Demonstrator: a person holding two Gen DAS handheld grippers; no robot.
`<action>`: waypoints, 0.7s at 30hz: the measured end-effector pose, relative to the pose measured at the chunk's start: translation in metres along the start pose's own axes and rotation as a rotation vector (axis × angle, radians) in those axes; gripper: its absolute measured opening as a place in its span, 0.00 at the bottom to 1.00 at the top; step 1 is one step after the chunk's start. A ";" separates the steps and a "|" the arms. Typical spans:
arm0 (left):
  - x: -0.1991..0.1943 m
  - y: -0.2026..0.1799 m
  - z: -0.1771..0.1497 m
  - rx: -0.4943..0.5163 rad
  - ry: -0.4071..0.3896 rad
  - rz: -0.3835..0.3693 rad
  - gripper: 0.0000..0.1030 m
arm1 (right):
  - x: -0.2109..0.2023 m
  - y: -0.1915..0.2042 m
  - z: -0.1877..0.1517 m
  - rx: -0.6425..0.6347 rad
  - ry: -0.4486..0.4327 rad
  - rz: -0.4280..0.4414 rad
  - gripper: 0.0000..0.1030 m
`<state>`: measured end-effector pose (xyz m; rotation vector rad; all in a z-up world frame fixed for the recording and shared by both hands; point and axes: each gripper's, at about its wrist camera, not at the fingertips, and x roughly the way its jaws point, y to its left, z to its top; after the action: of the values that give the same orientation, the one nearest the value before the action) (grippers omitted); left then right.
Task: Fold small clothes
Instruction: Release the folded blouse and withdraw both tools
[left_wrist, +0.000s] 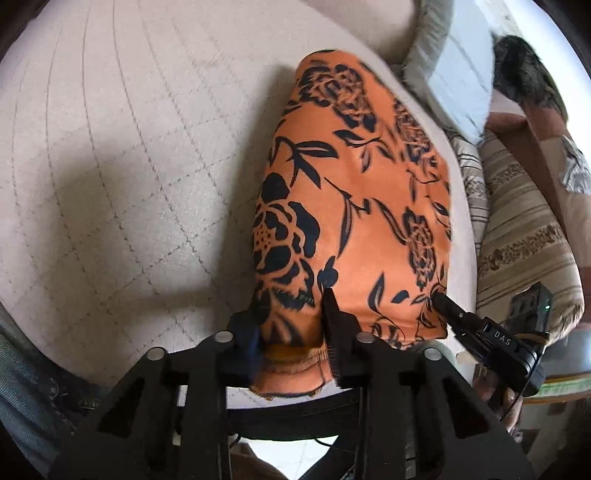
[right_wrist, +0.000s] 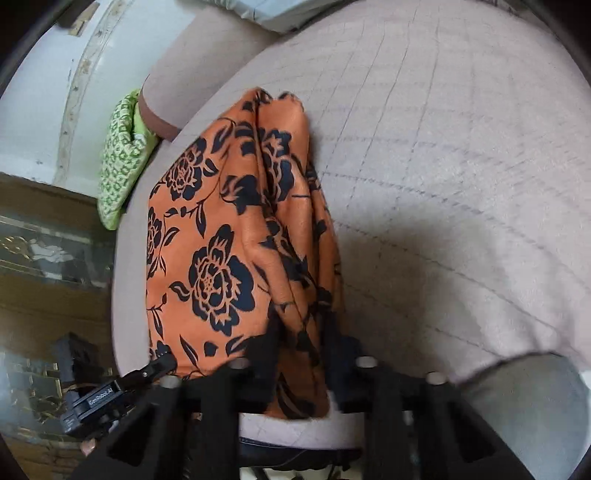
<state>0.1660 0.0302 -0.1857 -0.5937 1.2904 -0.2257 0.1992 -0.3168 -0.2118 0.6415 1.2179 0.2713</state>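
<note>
I judge the fold partly done: the orange floral cloth (left_wrist: 351, 206) already lies doubled into a narrow panel in the centre of both views, on the quilted cover (left_wrist: 129, 166), with further folds probably left. My left gripper (left_wrist: 291, 325) is closed on its near edge at lower centre. My right gripper (right_wrist: 301, 343) seems clamped on bunched layers at lower centre, though blur hides the tips. Black roses on soft orange fabric.

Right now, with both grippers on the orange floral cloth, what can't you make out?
- Left wrist view: the left gripper covers the orange floral cloth's near hem.
- Right wrist view: motion blur smears the right gripper, so its hold is unclear.
- Both views: the cloth's underside and layer count are hidden.
</note>
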 end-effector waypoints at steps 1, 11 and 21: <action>0.001 0.001 -0.001 -0.005 0.000 0.002 0.26 | -0.008 0.007 -0.003 -0.031 -0.019 -0.037 0.07; 0.011 0.001 -0.014 0.034 -0.036 0.142 0.56 | 0.003 -0.014 -0.015 0.050 -0.028 -0.048 0.14; -0.054 -0.047 -0.062 0.225 -0.268 0.299 0.59 | -0.060 0.016 -0.068 0.028 -0.104 0.024 0.50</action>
<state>0.1005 -0.0008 -0.1249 -0.2249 1.0594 -0.0404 0.1177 -0.3139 -0.1686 0.6867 1.1162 0.2386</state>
